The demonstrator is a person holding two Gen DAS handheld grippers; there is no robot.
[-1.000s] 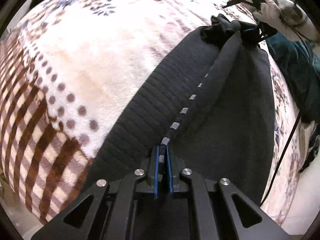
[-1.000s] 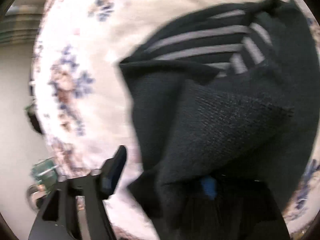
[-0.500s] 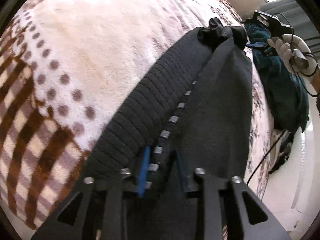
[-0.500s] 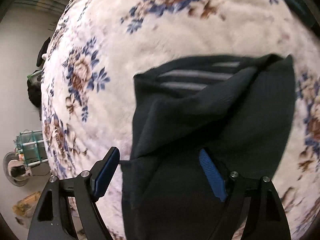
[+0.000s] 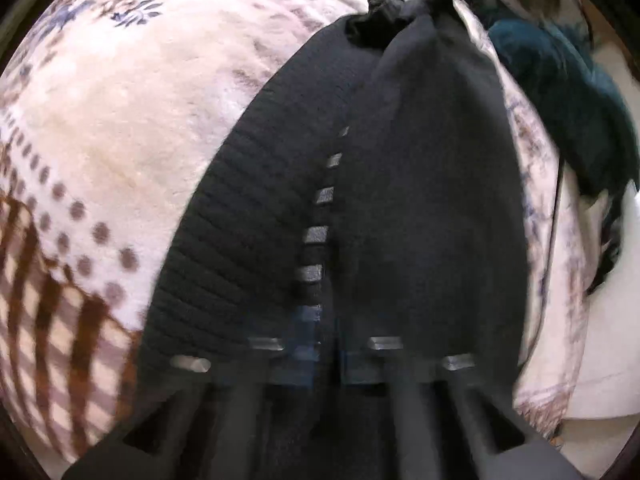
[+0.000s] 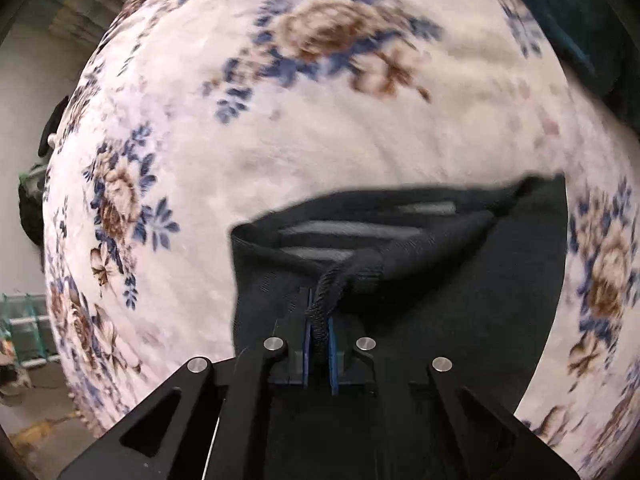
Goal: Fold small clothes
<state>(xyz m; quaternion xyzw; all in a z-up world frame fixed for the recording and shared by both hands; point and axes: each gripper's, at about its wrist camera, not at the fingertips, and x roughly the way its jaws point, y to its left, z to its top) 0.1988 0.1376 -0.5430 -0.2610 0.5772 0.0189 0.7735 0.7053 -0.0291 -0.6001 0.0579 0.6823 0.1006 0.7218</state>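
Through the left wrist camera, the floral plush blanket (image 5: 152,92) fills the left side, cream with blue-and-brown flowers at the top edge, brown dots lower down and a brown check pattern in the bottom-left corner. Lying on it, running from the bottom centre up to the top centre, is the dark knitted garment (image 5: 420,208) — ribbed on its left half, smoother on its right, with a row of short grey stripe ends showing along the fold between them. The left gripper (image 5: 320,344) sits at the garment's near end; the picture is smeared there, but its jaws have just been closing and now stand nearly together on the edge of the cloth. At the far end the fabric bunches into a small dark knot. To the right of the garment a teal cloth (image 5: 560,92) lies heaped on the blanket's edge.

Through the right wrist camera, the same blanket (image 6: 320,120) spreads across the upper part, with a large rose motif near the top. Below it the dark garment (image 6: 460,280) lies with grey stripes showing under a turned-over edge. The right gripper (image 6: 319,344) has just been closing too — its blue pads (image 6: 330,356) are narrowly pinched on a twisted ridge of the garment's hem, which rises up between them. The teal cloth (image 6: 560,8) fills the top-right corner.
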